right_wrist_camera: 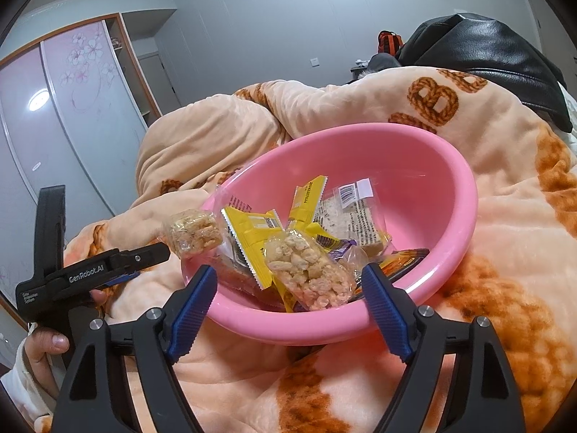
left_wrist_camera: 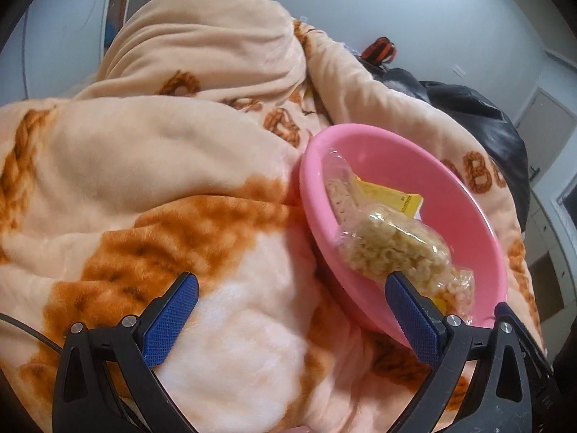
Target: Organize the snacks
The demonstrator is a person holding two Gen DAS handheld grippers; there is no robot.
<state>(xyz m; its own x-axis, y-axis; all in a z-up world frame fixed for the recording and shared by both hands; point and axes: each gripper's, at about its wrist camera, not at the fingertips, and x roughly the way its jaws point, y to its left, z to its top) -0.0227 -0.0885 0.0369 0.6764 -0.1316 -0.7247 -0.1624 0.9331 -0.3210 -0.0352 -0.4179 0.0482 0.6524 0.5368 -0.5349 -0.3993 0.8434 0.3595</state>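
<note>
While level | right hand-held gripper (right_wrist_camera: 288, 288) spread before pink bowl (right_wrist_camera: 450, 195)

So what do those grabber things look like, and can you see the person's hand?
Each gripper, left and right, has black plastic arms, silver screws and bumpy blue pads. The left one's side says "GenRobot.AI" in white. A thin black cable trails off it. The hand wears a white sleeve.

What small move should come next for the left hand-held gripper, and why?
Probably ease the left hand-held gripper back from the pink bowl. Its jaws stand wide open and empty, and the clear-wrapped puffed rice bar beside it already lies on the bowl's near rim, so nothing needs holding there.
</note>
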